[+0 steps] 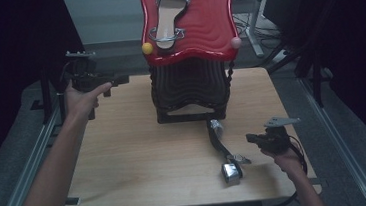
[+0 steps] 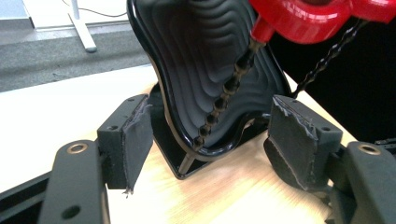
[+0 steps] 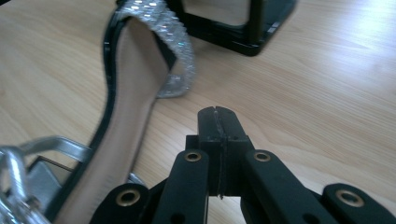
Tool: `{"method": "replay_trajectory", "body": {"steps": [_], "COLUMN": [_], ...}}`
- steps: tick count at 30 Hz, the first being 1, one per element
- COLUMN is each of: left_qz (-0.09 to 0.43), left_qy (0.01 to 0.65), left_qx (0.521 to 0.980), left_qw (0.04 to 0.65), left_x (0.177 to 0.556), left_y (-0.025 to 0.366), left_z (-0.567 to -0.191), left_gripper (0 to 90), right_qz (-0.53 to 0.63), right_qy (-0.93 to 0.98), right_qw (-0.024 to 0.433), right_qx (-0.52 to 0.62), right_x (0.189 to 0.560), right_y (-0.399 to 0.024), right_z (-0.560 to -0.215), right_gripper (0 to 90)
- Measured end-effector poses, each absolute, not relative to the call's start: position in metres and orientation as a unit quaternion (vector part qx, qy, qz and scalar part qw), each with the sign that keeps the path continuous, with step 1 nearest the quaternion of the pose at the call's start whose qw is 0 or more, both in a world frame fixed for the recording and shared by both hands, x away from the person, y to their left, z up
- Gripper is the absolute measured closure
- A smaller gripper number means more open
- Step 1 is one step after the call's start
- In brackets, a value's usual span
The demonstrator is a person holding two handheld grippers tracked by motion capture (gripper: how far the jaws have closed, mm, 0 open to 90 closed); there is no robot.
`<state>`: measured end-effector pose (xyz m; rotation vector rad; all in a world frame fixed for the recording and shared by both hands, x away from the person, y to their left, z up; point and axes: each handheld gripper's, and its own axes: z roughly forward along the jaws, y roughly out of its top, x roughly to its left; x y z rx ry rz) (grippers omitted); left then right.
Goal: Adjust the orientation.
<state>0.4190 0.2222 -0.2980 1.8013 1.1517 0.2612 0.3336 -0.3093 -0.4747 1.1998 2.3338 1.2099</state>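
Note:
A red-topped, wavy shoe stand (image 1: 189, 77) with a black lower shelf (image 2: 210, 70) stands at the table's far middle. One silver-strapped sandal (image 1: 168, 16) rests on its red top. A matching sandal (image 1: 224, 152) lies on the table in front of the stand, its sparkly strap (image 3: 173, 51) close in the right gripper view. My left gripper (image 1: 119, 81) hovers at the far left, open, its pads (image 2: 137, 140) facing the stand's black shelf with nothing between them. My right gripper (image 1: 251, 138) is shut and empty, just right of the lying sandal; in its own view the gripper (image 3: 218, 116) shows both jaws pressed together.
The wooden table (image 1: 140, 152) has bare room at the left and front. Metal rails (image 1: 35, 161) run along both sides. A beaded black chain (image 2: 224, 93) hangs from the red top beside the stand. A white desk leg (image 1: 252, 31) stands on the floor behind.

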Motion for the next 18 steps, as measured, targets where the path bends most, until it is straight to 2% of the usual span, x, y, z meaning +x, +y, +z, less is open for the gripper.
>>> {"method": "replay_trajectory", "body": {"steps": [18], "left_qz": [0.102], "left_qy": [0.473], "left_qx": [0.742], "left_qw": [0.464], "left_x": [0.414], "left_y": [0.225], "left_z": [-0.315], "left_gripper": [30.7], "right_qz": [0.378], "right_qy": [0.856], "right_qw": [0.072], "right_qx": [0.344], "right_x": [0.341], "right_y": [-0.252], "right_z": [-0.483], "right_gripper": [90.0]}}
